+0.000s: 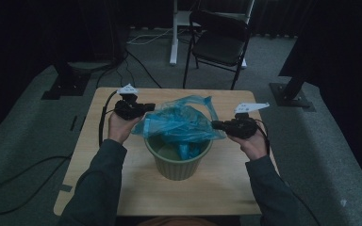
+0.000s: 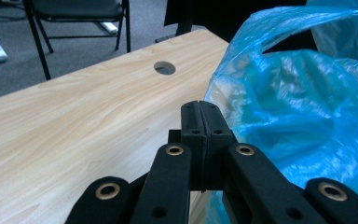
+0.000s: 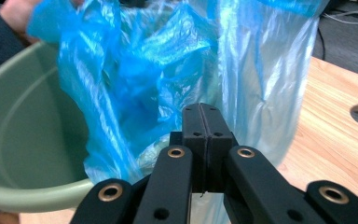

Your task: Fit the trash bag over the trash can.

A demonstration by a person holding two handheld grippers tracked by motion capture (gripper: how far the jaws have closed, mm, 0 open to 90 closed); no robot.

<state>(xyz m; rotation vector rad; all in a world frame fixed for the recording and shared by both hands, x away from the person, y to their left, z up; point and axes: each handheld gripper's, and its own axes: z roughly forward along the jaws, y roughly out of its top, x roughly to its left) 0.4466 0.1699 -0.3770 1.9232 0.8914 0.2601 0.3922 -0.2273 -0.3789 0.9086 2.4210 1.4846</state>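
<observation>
1. Sleeved forearms enter the high view from six o'clock, each hand carrying a gripper; between them stands the green bin (image 1: 178, 160) near the table's (image 1: 122, 188) middle.
2. Draped over the bin's mouth is the blue plastic bag (image 1: 181, 122), part of it hanging down inside, most of it billowed above the rim and spread from nine to three o'clock.
3. At about ten o'clock from the bin, the left gripper (image 1: 146, 107) has its jaws pressed flat together; in the left gripper view (image 2: 206, 122) the bag's film lies against their right side, and I cannot tell whether an edge is pinched between them.
4. At about three o'clock from the bin, the right gripper (image 1: 215, 124) is likewise fully closed, tips at the bag's edge; its own view (image 3: 205, 123) shows film just beyond the jaws and the bin's rim (image 3: 37, 193) at eight o'clock (a pinch looks likely, yet unproven).
5. Judged from this: the bag's opening runs straight across between the two grippers, each about equally near its own side, so the coming move turns on drawing the edges outward and down over the rim.
</observation>
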